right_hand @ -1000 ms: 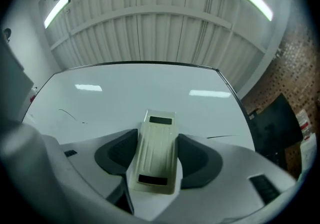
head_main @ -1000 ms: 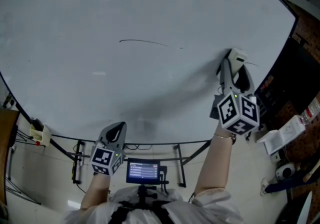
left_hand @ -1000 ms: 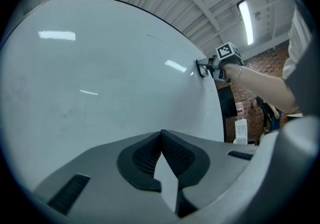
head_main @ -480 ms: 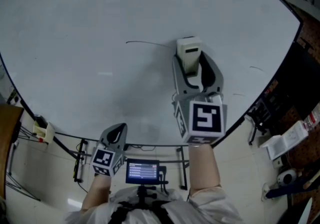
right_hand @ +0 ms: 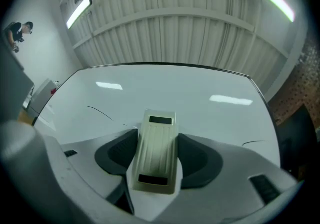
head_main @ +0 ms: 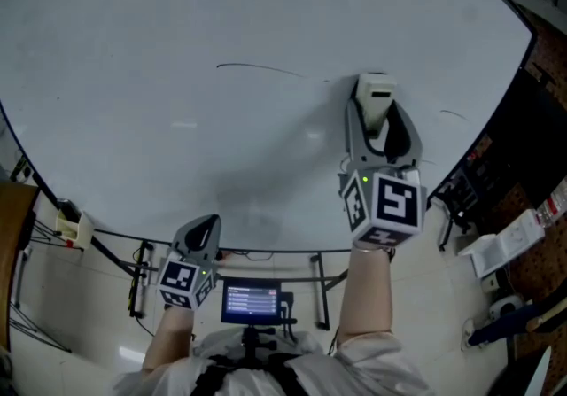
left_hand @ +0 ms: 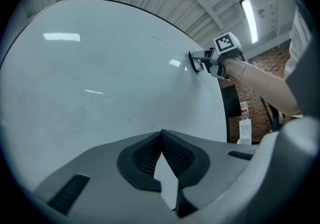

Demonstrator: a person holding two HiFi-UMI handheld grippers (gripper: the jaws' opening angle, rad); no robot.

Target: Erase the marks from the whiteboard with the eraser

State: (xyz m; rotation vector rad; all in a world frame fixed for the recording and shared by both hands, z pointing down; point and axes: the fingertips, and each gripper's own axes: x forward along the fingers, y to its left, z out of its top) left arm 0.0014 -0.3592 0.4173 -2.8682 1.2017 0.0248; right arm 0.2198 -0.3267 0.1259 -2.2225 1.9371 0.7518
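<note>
The whiteboard (head_main: pixel 177 146) fills most of the head view. A thin black line (head_main: pixel 261 70) runs across its middle, and a short curved mark (head_main: pixel 454 112) lies near its right edge. My right gripper (head_main: pixel 375 107) is shut on the cream eraser (head_main: pixel 374 89), which rests against the board just right of the line's end. In the right gripper view the eraser (right_hand: pixel 156 153) sits between the jaws, with the line (right_hand: pixel 100 113) to its left and the curved mark (right_hand: pixel 255 143) to its right. My left gripper (head_main: pixel 209 224) hangs shut and empty by the board's lower edge.
Under the board run its black stand bars (head_main: pixel 266 256). A small lit screen (head_main: pixel 252 303) sits at the person's chest. A yellowish box (head_main: pixel 71 230) hangs at the lower left. Dark equipment (head_main: pixel 518 146) and white items (head_main: pixel 505 239) stand on the right.
The right gripper swept the eraser left from the board's right side to the line's right end, then slid back a little to the right. The left gripper stayed put.
</note>
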